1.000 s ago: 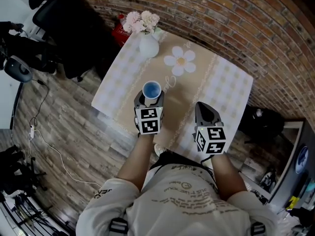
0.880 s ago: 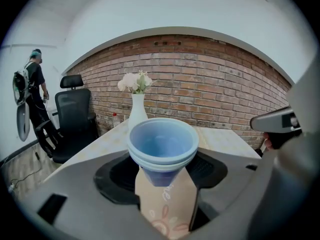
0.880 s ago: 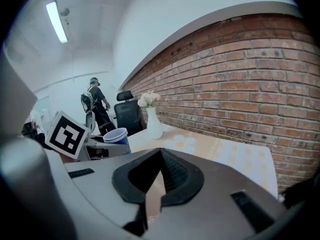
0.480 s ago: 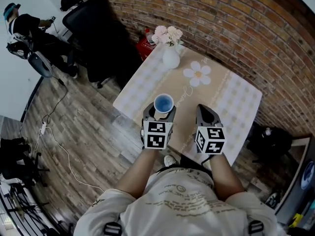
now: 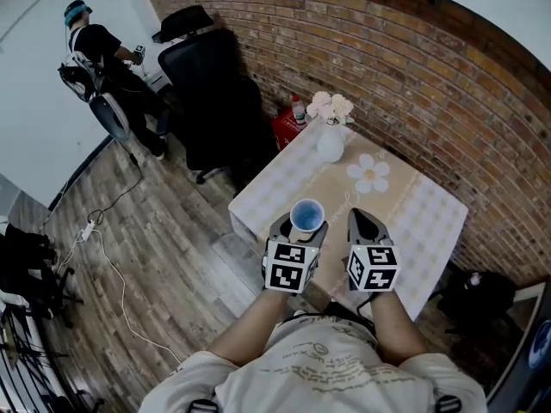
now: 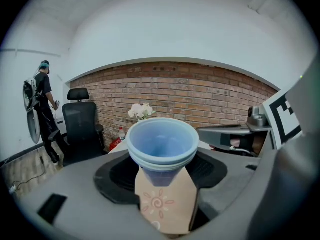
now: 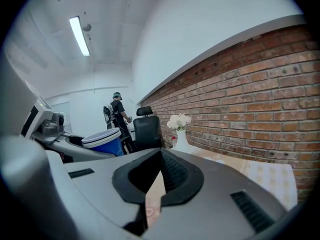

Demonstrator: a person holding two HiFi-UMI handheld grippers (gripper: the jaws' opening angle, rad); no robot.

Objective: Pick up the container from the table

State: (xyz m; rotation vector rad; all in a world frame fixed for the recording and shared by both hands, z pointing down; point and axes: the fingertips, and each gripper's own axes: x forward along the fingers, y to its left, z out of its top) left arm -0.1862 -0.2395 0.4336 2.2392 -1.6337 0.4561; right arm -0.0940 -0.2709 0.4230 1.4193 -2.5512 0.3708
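Observation:
The container is a blue cup (image 5: 307, 215) with a wide rim, held upright in my left gripper (image 5: 306, 224), above the near edge of the table (image 5: 430, 222). In the left gripper view the cup (image 6: 162, 149) fills the middle, with the left gripper (image 6: 162, 180) shut on its lower part and the patterned cloth showing under it. My right gripper (image 5: 363, 222) hovers just to the right of it, shut and holding nothing. In the right gripper view the right gripper (image 7: 160, 160) shows only a thin slit, and the cup (image 7: 104, 140) is at the left.
A white vase of flowers (image 5: 331, 144) stands at the table's far corner, by the brick wall. A black office chair (image 5: 215, 84) and a red item (image 5: 288, 126) sit left of the table. A person (image 5: 95, 50) stands far left. Cables (image 5: 95, 239) lie on the wooden floor.
Both grippers and the cup now sit higher over the table, which looks smaller and farther right in the view. The left gripper has kept its hold on the cup.

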